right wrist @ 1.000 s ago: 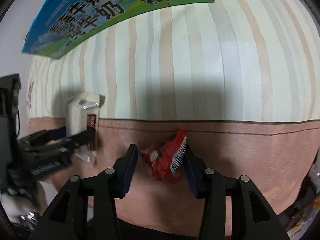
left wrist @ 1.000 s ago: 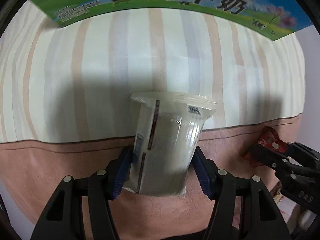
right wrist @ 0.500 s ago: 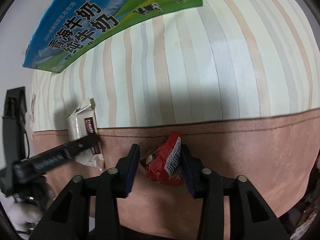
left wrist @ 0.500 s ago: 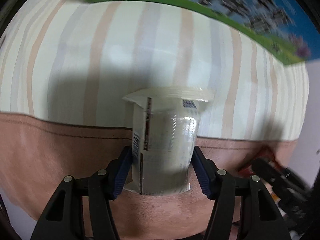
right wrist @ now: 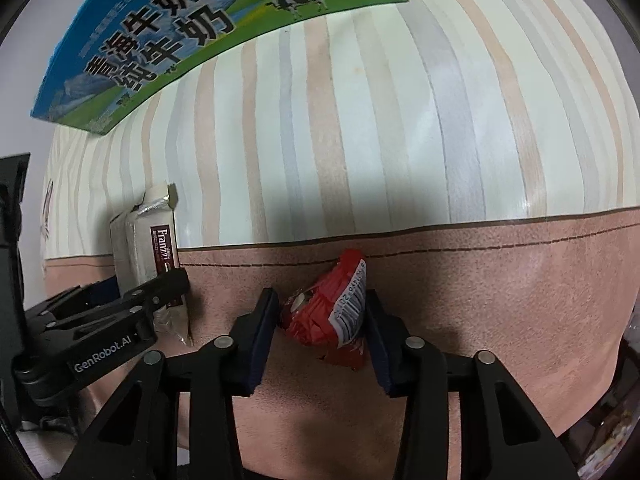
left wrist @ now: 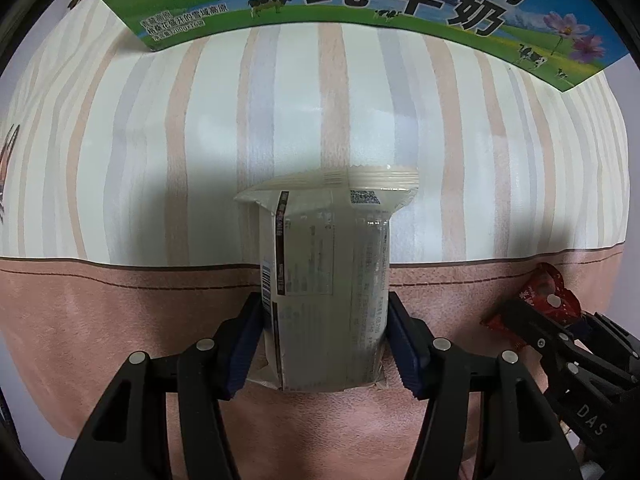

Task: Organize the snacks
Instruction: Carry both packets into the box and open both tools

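Above striped cloth (left wrist: 360,120), one pale packet (left wrist: 324,288), one red packet (right wrist: 332,312)

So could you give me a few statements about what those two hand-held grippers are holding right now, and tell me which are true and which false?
1. The left hand-held gripper is clamped on a pale wrapped snack. True.
2. The right hand-held gripper is open and holds nothing. False: it grips a red snack packet.
3. A milk carton with cows printed on it lies at the far side of the striped cloth. True.
4. The pale snack is lying flat on the cloth. False: it stands upright between the fingers.
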`<action>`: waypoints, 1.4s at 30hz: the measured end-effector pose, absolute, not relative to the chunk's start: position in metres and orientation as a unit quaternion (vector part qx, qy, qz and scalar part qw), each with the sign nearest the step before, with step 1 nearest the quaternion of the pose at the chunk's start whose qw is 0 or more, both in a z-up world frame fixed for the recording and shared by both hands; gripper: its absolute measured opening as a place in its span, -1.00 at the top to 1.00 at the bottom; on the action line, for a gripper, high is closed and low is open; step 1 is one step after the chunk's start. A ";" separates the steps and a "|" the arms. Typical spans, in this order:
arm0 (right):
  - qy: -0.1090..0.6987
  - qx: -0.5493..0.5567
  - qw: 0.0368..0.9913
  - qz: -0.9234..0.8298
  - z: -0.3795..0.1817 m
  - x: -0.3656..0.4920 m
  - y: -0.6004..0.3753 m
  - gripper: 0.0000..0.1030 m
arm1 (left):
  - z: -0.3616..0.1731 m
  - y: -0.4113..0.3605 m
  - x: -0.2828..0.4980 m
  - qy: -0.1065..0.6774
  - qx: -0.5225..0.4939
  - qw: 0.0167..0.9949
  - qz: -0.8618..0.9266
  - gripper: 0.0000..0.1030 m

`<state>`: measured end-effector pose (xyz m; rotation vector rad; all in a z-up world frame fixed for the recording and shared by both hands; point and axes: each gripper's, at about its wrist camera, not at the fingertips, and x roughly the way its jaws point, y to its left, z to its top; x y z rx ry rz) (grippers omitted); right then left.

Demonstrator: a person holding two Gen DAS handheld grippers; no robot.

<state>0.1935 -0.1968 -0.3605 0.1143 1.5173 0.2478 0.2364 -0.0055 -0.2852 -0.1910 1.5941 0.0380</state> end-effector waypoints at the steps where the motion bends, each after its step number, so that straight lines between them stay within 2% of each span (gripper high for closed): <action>1: 0.684 0.051 0.719 0.113 -0.359 0.193 -0.195 0.19 | -0.282 -0.006 0.234 0.713 -0.085 0.696 0.017 -0.10; 11: 0.659 0.082 0.734 0.145 -0.316 0.185 -0.188 0.24 | -0.223 -0.006 0.243 0.688 -0.098 0.719 -0.016 -0.10; 21: 0.585 0.105 0.779 0.198 -0.211 0.210 -0.194 0.24 | -0.114 0.010 0.273 0.625 -0.128 0.768 -0.056 -0.10; 27: 0.541 0.102 0.806 0.218 -0.153 0.254 -0.192 0.24 | -0.078 0.022 0.310 0.601 -0.128 0.785 -0.072 -0.10; 33: 0.529 0.076 0.821 0.199 -0.135 0.318 -0.183 0.24 | -0.083 0.026 0.386 0.609 -0.118 0.781 -0.076 -0.10; 42: 0.572 0.031 0.806 0.149 -0.175 0.425 -0.169 0.24 | -0.144 0.029 0.495 0.665 -0.102 0.737 -0.066 -0.11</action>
